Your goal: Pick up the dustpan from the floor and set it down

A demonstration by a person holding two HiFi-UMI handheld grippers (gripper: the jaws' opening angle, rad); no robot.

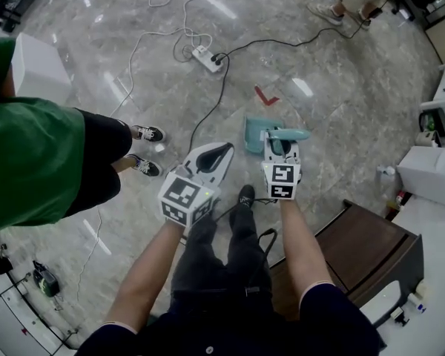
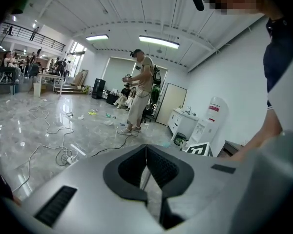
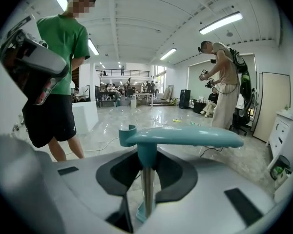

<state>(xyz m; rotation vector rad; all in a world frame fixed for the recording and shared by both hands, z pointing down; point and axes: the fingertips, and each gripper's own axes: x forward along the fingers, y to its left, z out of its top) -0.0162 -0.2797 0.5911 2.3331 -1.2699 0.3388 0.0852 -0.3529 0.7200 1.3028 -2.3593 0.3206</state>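
Right gripper (image 3: 147,177) is half closed on the dustpan (image 3: 147,194) pole, under its teal handle (image 3: 185,136); only head view shows the pan (image 1: 254,135) beyond it, near a red mark (image 1: 265,96). Left gripper (image 2: 146,172): jaws together, empty. Cooler (image 2: 211,123) label unreadable

The dustpan (image 1: 255,135) looks smooth matt plastic, its shaft (image 3: 147,189) shiny metal, the floor (image 1: 341,124) glossy polished stone.

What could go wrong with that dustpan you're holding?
1. The right gripper holds the dustpan only by its thin, shiny pole, so it might slip or swing between the fingers.
2. A black cable lies on the floor close by, so the pan could snag it.
3. A bystander's shoes stand near, so a swinging pan might bump them.
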